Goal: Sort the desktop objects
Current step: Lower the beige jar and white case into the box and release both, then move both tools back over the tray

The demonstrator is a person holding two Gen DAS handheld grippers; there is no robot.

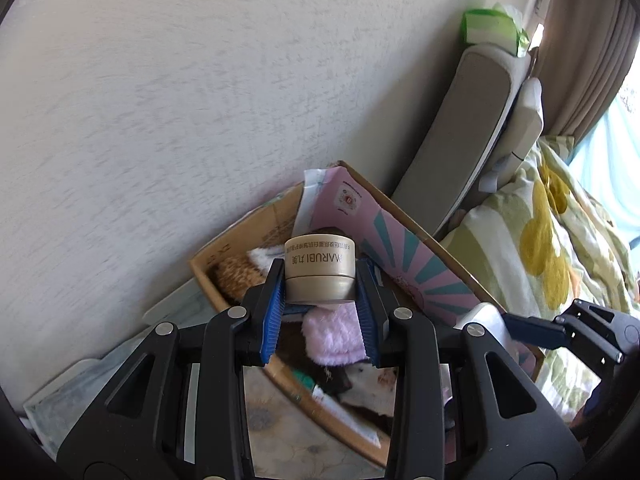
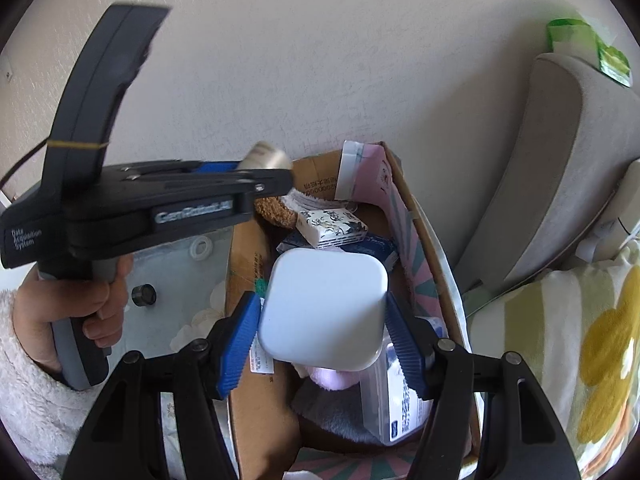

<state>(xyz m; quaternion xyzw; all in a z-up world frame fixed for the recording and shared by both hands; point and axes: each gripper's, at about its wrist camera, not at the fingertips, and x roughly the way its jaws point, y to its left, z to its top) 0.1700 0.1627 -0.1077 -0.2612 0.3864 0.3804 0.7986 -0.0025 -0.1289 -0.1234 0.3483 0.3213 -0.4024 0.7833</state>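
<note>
The left gripper (image 1: 320, 280) points steeply down, its blue fingers (image 1: 273, 312) closed on a small gold cream jar (image 1: 320, 272), pads pressing both sides of the jar, which sits upside down to the camera with its lettering inverted. The jar hangs above the far end of an open cardboard box (image 1: 420, 232) that stands against a pale wall (image 1: 200, 100). Under the jar, inside the box, lie a pink fluffy cloth (image 1: 332, 332) and a brown woven thing (image 1: 236, 276).

From the right wrist view, the left gripper (image 2: 266, 160) reaches in from the left, roughly level across the picture, and the jar (image 2: 266, 156) shows blurred at its tip over the far left corner of the box (image 2: 248, 264). A hand (image 2: 76, 308) in a white fleecy sleeve (image 2: 24, 392) wraps the grey handle below it.

The right gripper (image 2: 324, 312) also tilts down, fingers (image 2: 238, 340) clamped on a white rounded box-shaped thing (image 2: 326, 308), held over the middle of the cardboard box. Beyond it in the box lie a small patterned tissue pack (image 2: 332, 226) on a dark blue packet (image 2: 376, 246); nearer, a clear packet with blue print (image 2: 400, 404) leans at the right wall.

To the right of the box stand a grey padded headboard (image 2: 560, 168) and bedding with yellow flowers (image 2: 592, 340)
</note>
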